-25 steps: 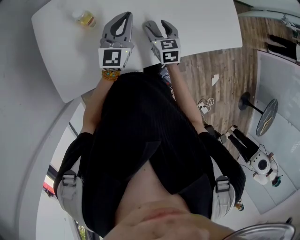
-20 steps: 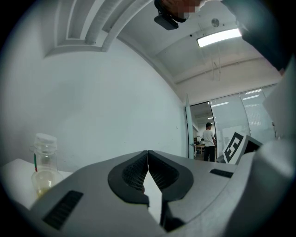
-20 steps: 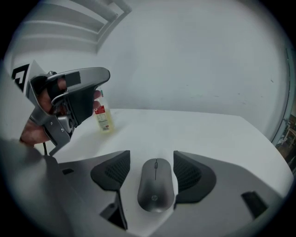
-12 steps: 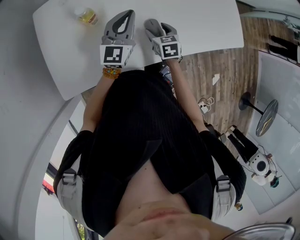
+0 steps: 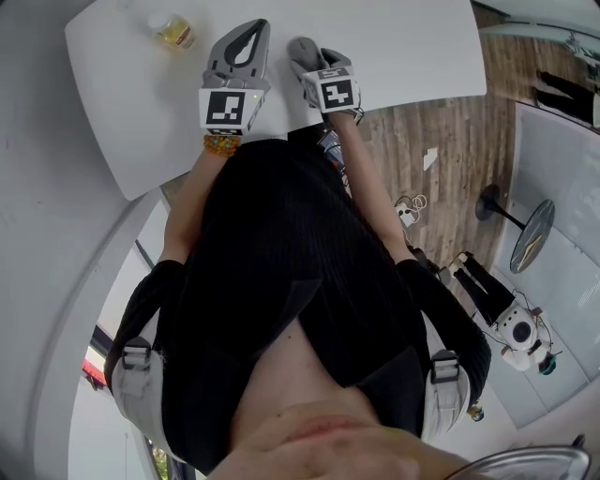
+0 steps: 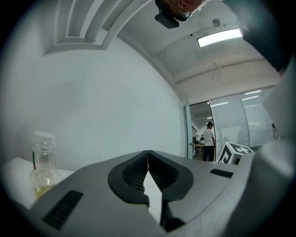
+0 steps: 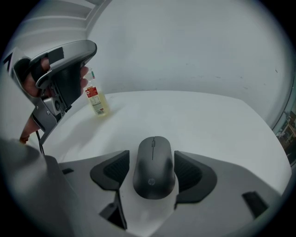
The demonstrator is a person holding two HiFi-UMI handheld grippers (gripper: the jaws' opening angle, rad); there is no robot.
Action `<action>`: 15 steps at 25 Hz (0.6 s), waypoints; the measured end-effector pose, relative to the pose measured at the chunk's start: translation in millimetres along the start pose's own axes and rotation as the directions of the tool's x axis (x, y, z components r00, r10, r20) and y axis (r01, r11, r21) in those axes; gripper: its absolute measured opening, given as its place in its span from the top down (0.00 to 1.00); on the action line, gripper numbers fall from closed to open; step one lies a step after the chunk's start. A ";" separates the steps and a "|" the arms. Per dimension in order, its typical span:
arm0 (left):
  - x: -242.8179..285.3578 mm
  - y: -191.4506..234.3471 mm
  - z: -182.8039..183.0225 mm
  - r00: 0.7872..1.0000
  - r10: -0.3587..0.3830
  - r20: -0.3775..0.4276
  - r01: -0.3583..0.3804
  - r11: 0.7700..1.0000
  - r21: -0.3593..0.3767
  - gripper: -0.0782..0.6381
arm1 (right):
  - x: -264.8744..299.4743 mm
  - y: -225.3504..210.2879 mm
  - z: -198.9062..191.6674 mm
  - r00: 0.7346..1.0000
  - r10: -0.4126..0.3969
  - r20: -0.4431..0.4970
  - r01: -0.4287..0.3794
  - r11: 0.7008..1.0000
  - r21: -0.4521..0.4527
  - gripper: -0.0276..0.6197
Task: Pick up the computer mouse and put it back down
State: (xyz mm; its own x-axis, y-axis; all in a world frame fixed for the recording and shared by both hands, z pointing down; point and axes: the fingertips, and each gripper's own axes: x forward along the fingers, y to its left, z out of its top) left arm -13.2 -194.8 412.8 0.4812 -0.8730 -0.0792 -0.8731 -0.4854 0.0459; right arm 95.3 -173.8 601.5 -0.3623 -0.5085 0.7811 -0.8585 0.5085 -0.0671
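Observation:
A dark grey computer mouse (image 7: 154,159) lies flat on the white table (image 7: 212,120), between the jaws of my right gripper (image 7: 152,173). The jaws stand wide, and a thin strip of table shows between the mouse and the left pad (image 7: 113,170). The right pad (image 7: 190,172) sits very close to its side. In the head view the right gripper (image 5: 314,47) tilts down over the table and hides the mouse. My left gripper (image 5: 251,26) hovers level beside it with its jaws together and nothing in them; its own view shows the fingertips (image 6: 148,155) meeting.
A small clear bottle (image 7: 97,101) of yellowish liquid with a white cap stands at the table's far left (image 5: 173,31), left of the left gripper. Wooden floor (image 5: 412,131) lies beyond the table's (image 5: 403,47) right edge. A person (image 6: 209,139) stands far off behind glass.
The right gripper has sunk towards the table and tipped further down, its marker cube sliding slightly up the picture. The left gripper and the bottle have kept still.

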 end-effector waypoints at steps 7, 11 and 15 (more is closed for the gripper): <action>-0.9 0.6 1.2 1.000 -0.001 -0.002 0.001 1.000 -0.003 0.87 | 8.3 -3.4 -5.4 1.000 -0.007 -0.020 0.008 1.000 0.018 0.53; -0.8 -0.3 0.3 1.000 -0.002 -0.007 0.002 1.000 0.004 0.87 | 11.0 -7.6 -4.5 1.000 -0.015 -0.013 0.015 1.000 0.010 0.53; 0.3 -2.1 -1.4 1.000 -0.006 -0.018 0.006 1.000 0.008 0.87 | 12.0 -7.3 -5.8 1.000 -0.019 -0.025 0.019 1.000 0.007 0.53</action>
State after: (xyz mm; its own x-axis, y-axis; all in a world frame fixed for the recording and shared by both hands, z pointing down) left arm -11.1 -194.2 414.1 0.4879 -0.8707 -0.0616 -0.8706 -0.4905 0.0379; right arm 99.3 -179.6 615.0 -0.3370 -0.5007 0.7974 -0.8676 0.4941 -0.0564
